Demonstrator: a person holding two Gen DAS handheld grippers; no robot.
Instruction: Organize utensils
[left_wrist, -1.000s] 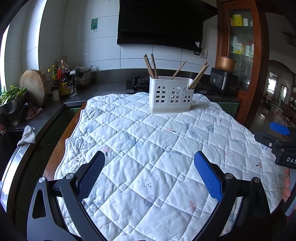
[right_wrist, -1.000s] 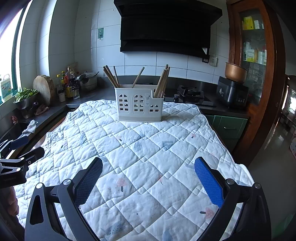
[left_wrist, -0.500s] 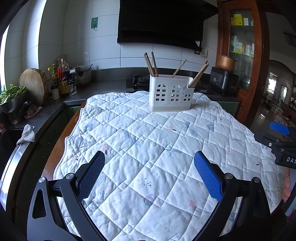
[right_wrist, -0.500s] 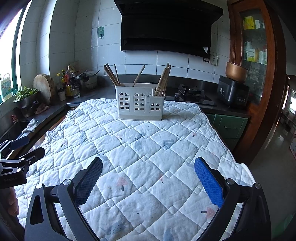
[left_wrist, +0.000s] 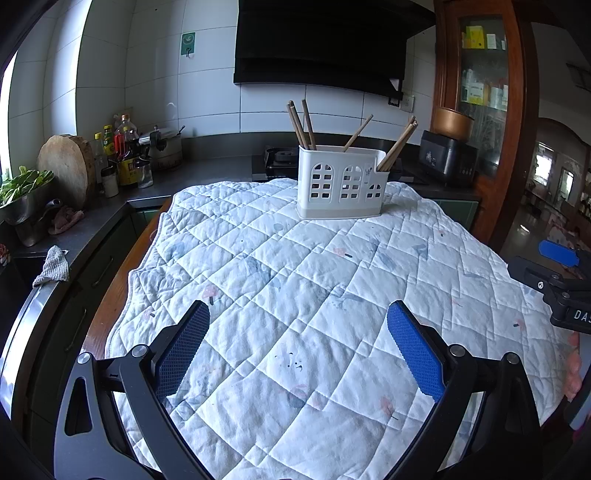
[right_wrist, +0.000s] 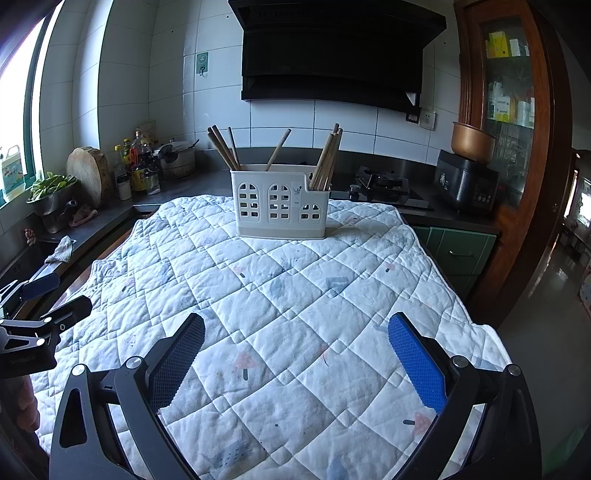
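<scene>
Left gripper (left_wrist: 297, 314), right gripper (right_wrist: 295, 325) level above quilt (left_wrist: 295, 295), fingers spread.

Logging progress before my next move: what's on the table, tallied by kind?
Utensil holder: 1
Chopsticks standing in it: at least 6 (3 left, 1 middle, 2 or more in the overlapping right bunch)
Quilted cloth: 1
Loose utensils on the cloth: 0
Total: at least 8
</scene>
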